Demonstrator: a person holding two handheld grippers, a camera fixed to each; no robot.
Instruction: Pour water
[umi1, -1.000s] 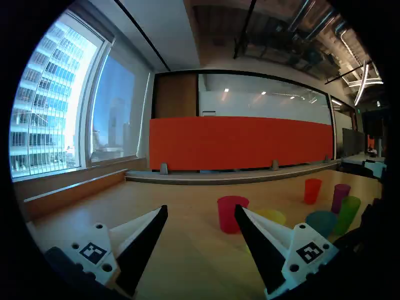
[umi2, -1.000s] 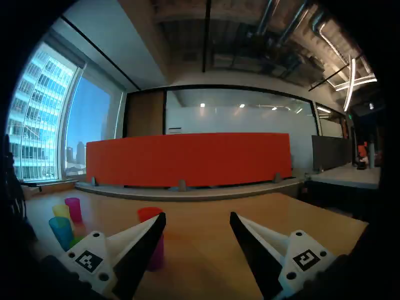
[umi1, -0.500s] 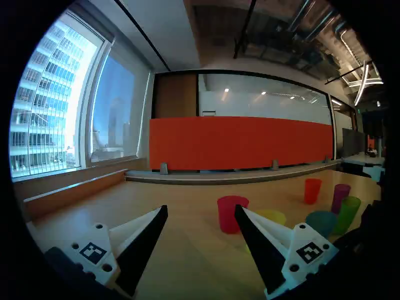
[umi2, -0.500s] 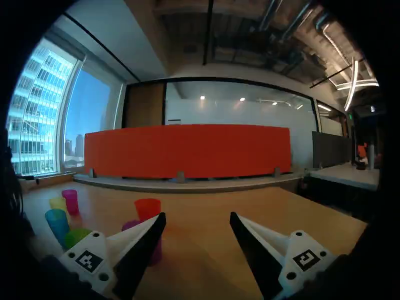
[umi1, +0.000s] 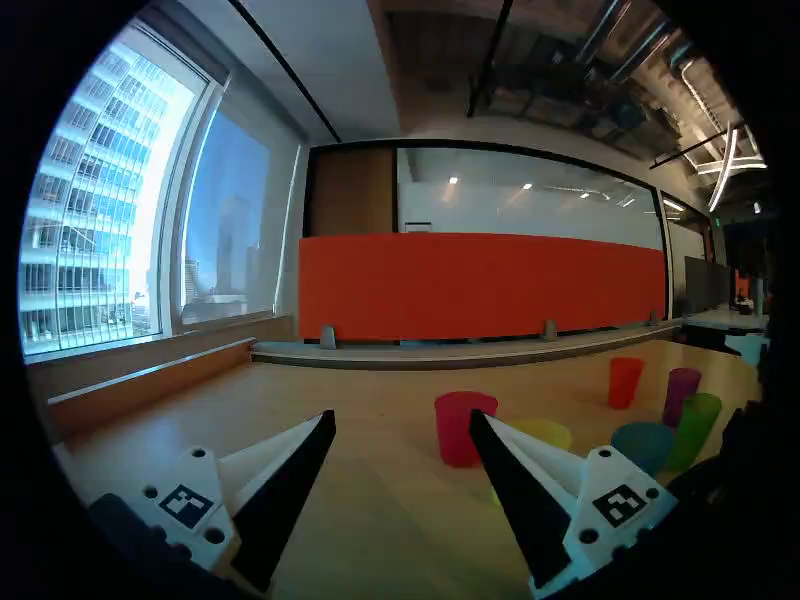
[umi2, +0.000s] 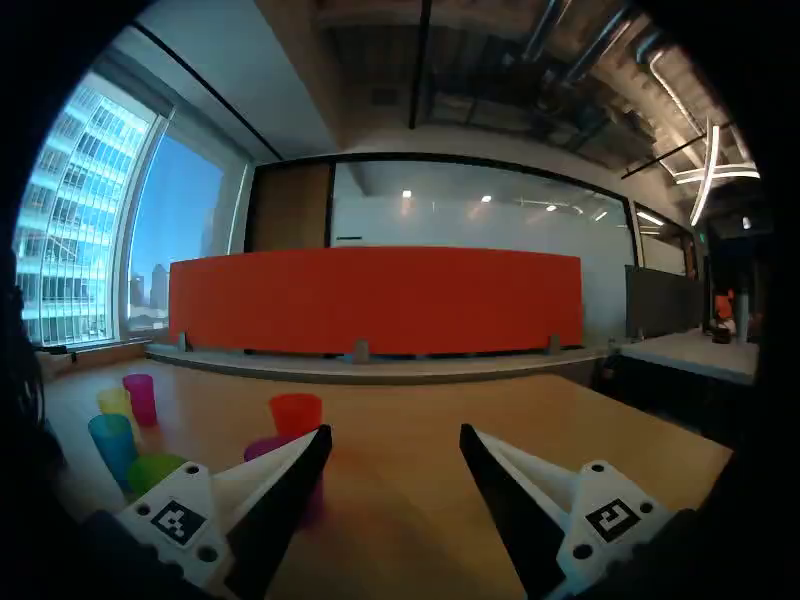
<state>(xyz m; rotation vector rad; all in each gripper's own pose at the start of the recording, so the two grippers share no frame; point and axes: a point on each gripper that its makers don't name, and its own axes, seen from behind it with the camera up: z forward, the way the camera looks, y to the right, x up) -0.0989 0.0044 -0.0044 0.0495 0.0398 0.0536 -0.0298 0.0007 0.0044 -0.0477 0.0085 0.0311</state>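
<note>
Several coloured plastic cups stand on a wooden table. In the left gripper view, a pink cup is just beyond my open left gripper; a yellow cup, a blue cup, a green cup, a purple cup and an orange cup stand to its right. In the right gripper view, my right gripper is open and empty, with an orange cup and a purple cup behind its left finger. The blue cup, green cup, yellow cup and pink cup stand at far left.
A long orange partition runs along the table's far edge. Large windows line the left wall. Another desk stands to the right, beyond the table.
The right gripper has risen or tilted slightly, so the cups at its left sit a little higher and closer together in its view. The left gripper has stayed still.
</note>
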